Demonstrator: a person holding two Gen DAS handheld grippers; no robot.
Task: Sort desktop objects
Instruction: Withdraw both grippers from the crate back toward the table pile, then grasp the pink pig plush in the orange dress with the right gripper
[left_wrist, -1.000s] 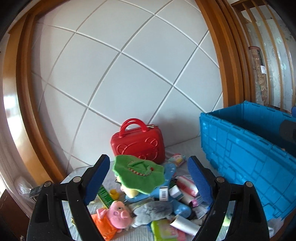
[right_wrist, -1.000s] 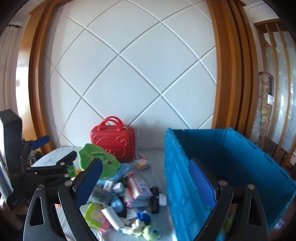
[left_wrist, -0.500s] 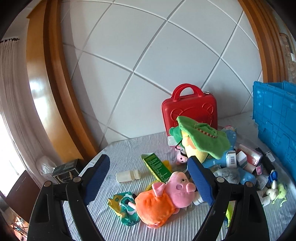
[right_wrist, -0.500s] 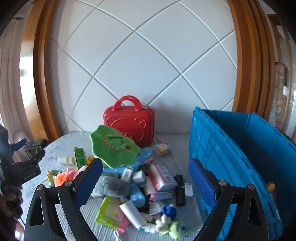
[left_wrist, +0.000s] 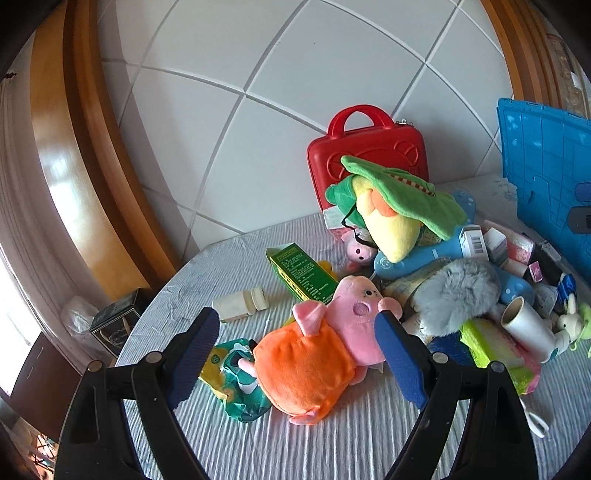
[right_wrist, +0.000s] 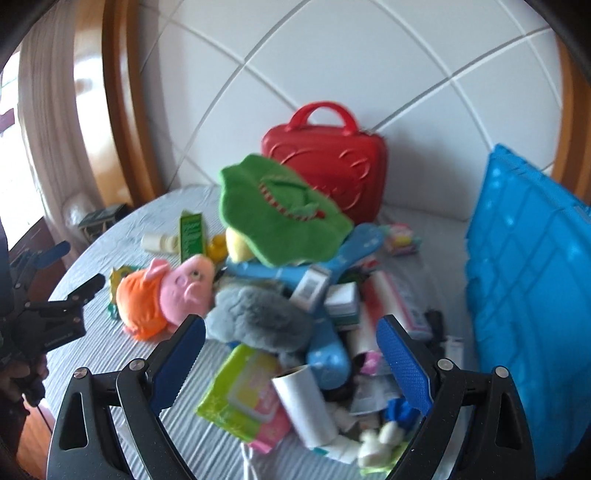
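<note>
The left gripper (left_wrist: 295, 332) is released, its 2 blue pads spread wide on either side of the pink pig plush (left_wrist: 325, 343) in an orange dress, not pressing it. The right gripper (right_wrist: 290, 343) is likewise released and holds nothing, hanging above the grey furry toy (right_wrist: 258, 317) and the white roll (right_wrist: 301, 402).

Taking the red case (left_wrist: 369, 155) as the landmark: it stands upright at the back of the desk (left_wrist: 332, 443), against the white quilted wall. Leaning on its front is a yellow plush under a green cloth (left_wrist: 402, 192). In front of the case and to its left lies a green box (left_wrist: 303, 273) printed with fine text too small to read, and further left a small white bottle (left_wrist: 240, 304). A white carton with a barcode (left_wrist: 474, 240) sits in the heap right of the case. The blue crate (left_wrist: 546, 173) stands to the case's right.
</note>
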